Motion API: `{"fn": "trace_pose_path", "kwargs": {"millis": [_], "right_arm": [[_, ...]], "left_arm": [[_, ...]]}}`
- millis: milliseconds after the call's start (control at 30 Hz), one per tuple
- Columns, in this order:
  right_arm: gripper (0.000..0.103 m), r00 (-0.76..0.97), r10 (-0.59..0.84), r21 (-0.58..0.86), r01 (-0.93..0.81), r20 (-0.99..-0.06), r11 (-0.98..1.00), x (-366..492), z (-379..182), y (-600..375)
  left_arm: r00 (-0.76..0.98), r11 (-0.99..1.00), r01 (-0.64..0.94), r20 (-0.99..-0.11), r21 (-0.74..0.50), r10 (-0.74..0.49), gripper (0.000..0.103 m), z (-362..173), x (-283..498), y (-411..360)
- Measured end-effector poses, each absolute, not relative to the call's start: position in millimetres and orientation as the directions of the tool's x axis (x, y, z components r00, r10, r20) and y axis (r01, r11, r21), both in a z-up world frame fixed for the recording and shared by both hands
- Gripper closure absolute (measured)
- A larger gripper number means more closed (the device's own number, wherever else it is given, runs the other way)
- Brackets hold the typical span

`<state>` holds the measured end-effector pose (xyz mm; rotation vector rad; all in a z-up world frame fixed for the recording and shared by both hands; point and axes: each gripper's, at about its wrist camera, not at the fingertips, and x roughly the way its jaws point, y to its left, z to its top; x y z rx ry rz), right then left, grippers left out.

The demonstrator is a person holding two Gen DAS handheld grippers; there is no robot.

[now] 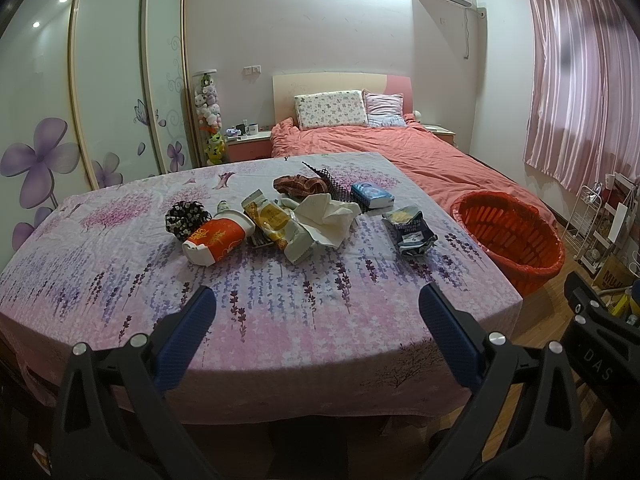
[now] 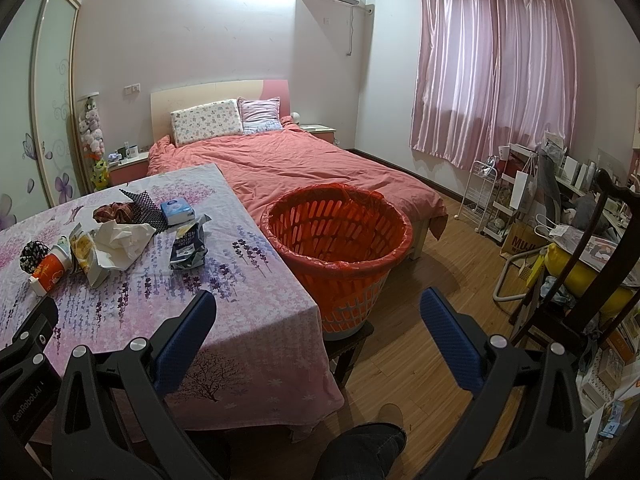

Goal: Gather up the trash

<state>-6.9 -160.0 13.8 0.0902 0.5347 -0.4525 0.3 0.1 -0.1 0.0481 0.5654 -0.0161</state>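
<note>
My two claws, left gripper [image 1: 316, 312] and right gripper [image 2: 318, 316], gape wide, empty. One red basket [image 1: 520, 258] at three o'clock; one crumpled tissue [image 1: 326, 216], white.

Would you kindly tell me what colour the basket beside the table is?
The basket is orange-red with a red liner, clearest in the right wrist view.

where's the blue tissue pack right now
The tissue pack lies at the table's far right side, behind the dark snack bag and right of the crumpled white paper.
</note>
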Motion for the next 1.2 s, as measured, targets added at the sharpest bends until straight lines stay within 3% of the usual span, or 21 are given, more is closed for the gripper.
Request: {"fn": "trace_pose_path", "kwargs": {"millis": [467, 867, 1200], "right_arm": [[0.002, 0.775, -0.375, -0.033, 0.418, -0.509, 0.908, 9.8, 12.2, -159.0], [0.002, 0.764, -0.207, 0.087, 0.324, -0.612, 0.942, 79.2, -5.3, -156.0], [0.005, 0.767, -0.059, 0.136, 0.188, -0.639, 0.973, 145.4, -18.0, -135.8]], "left_arm": [[0.838, 0.999, -0.027, -0.545, 0.021, 0.034, 0.004, -3.7, 18.7, 19.5], [0.794, 0.985, -0.174, -0.593, -0.011, 0.133, 0.004, -17.1, 87.9, 110.0], [0.772, 0.992, -0.126, -0.625, 0.023, 0.113, 0.004, -42.9, 143.9, 140.5]]}}
